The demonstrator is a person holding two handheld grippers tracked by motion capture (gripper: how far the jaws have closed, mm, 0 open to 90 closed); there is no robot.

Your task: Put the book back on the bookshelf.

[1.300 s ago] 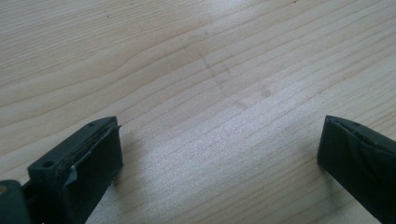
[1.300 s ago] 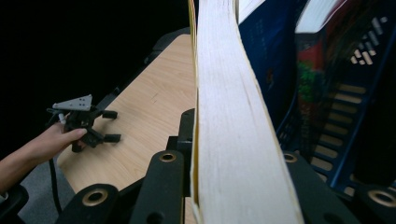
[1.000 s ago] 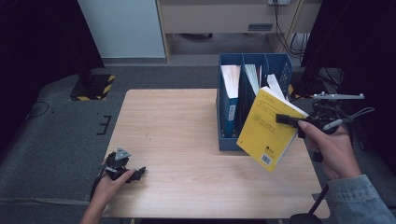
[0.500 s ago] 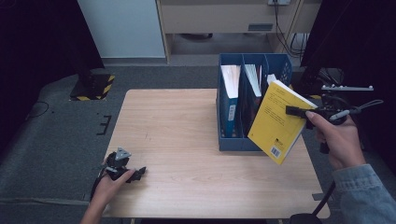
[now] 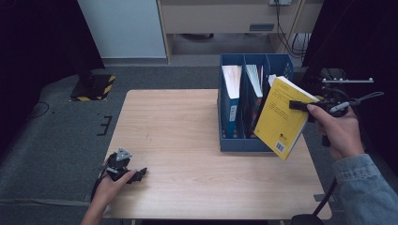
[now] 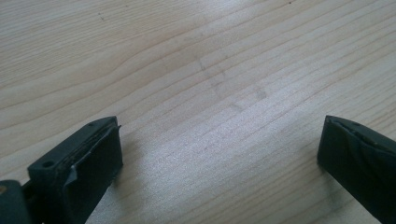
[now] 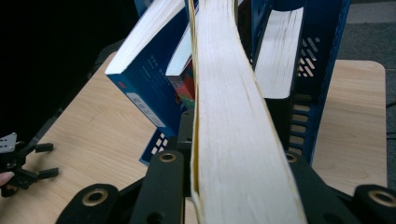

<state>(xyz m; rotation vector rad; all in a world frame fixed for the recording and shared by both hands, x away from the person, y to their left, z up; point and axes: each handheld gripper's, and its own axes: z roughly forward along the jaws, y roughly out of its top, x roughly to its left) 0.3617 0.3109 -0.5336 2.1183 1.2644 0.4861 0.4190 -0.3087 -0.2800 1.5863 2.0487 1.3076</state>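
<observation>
1. The blue file holder (image 5: 233,142) stands upright on the right half of the wooden table (image 5: 187,140), divided into three slots open at the top.
2. Its left slot holds a blue-spined book (image 5: 231,89) standing with pale page edges up; the middle slot holds another upright book (image 5: 254,82) (its cover is too small to read in the high view). What lies in the right slot is hidden behind the yellow book in the high view.
3. The right gripper (image 5: 305,106) is clamped on the yellow book (image 5: 284,117), its jaws pressed against both covers at the book's upper right edge; in the right gripper view the page block (image 7: 229,116) runs straight up between them.
4. The yellow book hangs tilted in the air, its top corner at the holder's right slot, its lower corner out past the holder's front right corner and above the table's right edge.
5. The left gripper (image 5: 126,174) rests near the table's front left corner, jaws spread wide with nothing but bare wood between them.
6. Open room: the whole left and middle of the tabletop is free; to the right of the holder only a narrow strip of table remains.
</observation>
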